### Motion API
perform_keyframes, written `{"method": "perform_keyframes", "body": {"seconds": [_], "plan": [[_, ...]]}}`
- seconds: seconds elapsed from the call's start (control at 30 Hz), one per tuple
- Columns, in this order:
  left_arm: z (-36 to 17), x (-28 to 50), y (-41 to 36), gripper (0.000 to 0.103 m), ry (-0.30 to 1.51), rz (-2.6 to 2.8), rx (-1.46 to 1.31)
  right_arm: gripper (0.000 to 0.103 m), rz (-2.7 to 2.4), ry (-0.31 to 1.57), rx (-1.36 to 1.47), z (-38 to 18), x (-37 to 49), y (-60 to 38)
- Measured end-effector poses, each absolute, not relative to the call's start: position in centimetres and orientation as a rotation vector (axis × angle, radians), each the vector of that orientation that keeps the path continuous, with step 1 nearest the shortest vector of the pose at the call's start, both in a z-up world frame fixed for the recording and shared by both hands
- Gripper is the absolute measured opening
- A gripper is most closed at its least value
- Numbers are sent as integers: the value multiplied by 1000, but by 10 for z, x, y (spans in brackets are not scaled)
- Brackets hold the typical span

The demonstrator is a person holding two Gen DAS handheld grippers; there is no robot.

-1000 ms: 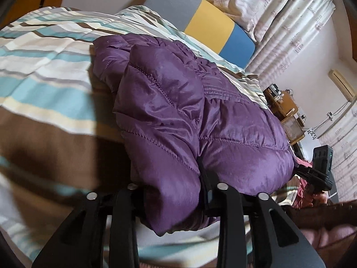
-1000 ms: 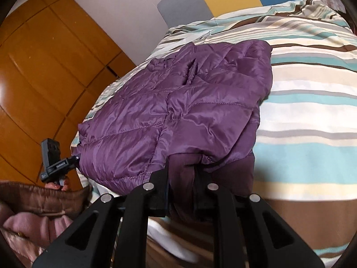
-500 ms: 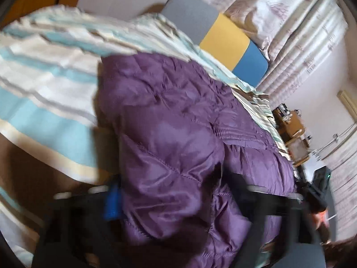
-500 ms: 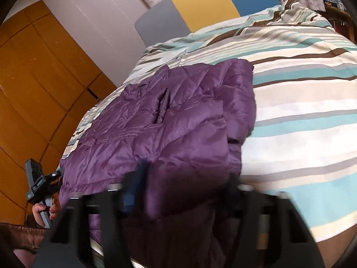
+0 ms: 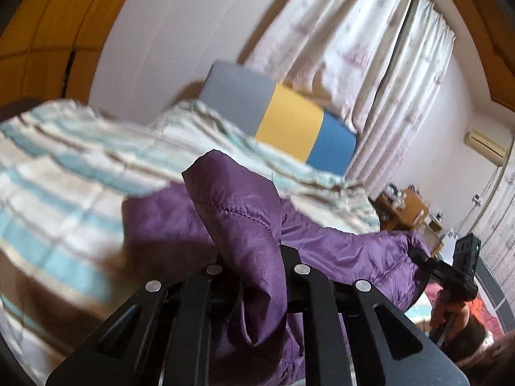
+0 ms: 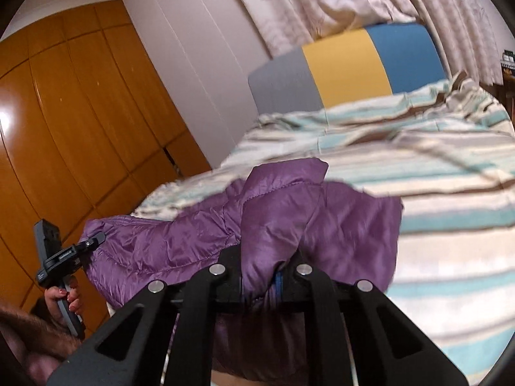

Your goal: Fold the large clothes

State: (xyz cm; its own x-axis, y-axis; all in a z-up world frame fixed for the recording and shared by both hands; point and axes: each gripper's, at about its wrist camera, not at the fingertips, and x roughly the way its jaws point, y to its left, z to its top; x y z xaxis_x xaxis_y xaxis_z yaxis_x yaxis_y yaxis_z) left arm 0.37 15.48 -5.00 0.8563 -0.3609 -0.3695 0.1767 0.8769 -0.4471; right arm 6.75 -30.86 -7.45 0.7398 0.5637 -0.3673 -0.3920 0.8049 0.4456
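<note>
Now that your left gripper (image 5: 254,270) and right gripper (image 6: 260,267) have just closed, both clamped on the purple puffer jacket's (image 5: 244,225) near hem, it's lifted off the striped duvet (image 5: 64,167), ready to fold toward the headboard (image 6: 347,67).

Open bed: striped quilt (image 6: 450,199) lies bare beyond the purple jacket (image 6: 283,218).
Blocked ahead: headboard (image 6: 347,70) and curtains (image 5: 370,48).
Left side: wardrobe (image 6: 64,128).

Striped bedspread (image 6: 434,193), teal, cream, brown. Headboard (image 6: 347,64) in 3 panels: grey, yellow, blue. Patterned curtains (image 5: 370,48) behind. Orange wardrobe doors (image 6: 64,112). Wall air conditioner (image 5: 486,143). Cluttered wooden shelf (image 5: 405,209).
</note>
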Motion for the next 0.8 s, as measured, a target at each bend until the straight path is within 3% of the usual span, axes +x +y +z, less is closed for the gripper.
{"method": "perform_keyframes", "body": {"seconds": [0.2, 0.47, 0.8], "plan": [[-25, 45, 146, 12, 364, -215, -407, 11, 493, 429, 372, -49, 94, -308], [-39, 109, 140, 12, 337, -73, -415, 11, 364, 371, 307, -40, 136, -282], [-83, 183, 130, 12, 400, 36, -379, 11, 205, 457, 197, -87, 231, -257]]}}
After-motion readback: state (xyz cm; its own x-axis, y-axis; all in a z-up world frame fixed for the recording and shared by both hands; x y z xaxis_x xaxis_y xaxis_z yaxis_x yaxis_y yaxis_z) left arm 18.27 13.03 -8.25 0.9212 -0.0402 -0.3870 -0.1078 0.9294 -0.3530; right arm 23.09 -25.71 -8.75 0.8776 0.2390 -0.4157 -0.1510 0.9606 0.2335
